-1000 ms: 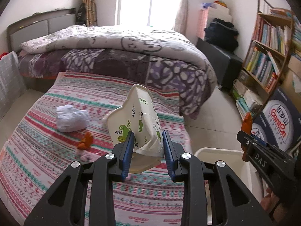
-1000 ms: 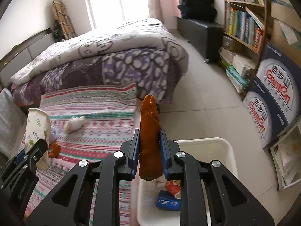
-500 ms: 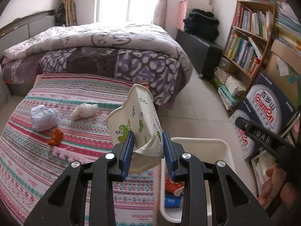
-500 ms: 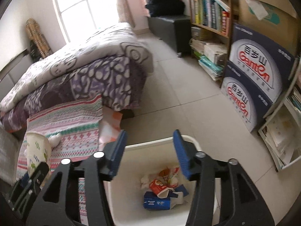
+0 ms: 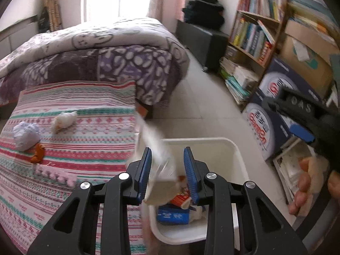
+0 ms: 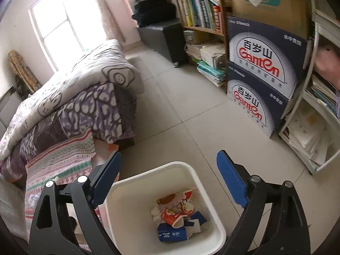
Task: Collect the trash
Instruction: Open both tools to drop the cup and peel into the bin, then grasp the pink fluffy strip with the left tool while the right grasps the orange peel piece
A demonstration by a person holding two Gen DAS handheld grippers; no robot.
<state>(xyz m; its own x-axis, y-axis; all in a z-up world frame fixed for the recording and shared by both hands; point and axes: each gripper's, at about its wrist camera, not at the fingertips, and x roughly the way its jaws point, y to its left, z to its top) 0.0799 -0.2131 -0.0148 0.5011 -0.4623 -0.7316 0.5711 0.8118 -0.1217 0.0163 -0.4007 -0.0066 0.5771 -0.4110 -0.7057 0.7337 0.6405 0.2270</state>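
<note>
My left tongs (image 5: 167, 170) point steeply downward, their blue pads (image 5: 145, 170) standing a little apart with a blurred paper cup (image 5: 160, 180) between them; whether the pads press on it I cannot tell. My right tongs (image 6: 170, 180) point down too, jaws spread wide with nothing between them, having just been opening. To the right of my left tongs, the person's hand (image 5: 308, 182) grips the right tool's handle.

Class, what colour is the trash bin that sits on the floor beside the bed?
The trash bin is white, or slightly cream; the right wrist view shows it best.
</note>
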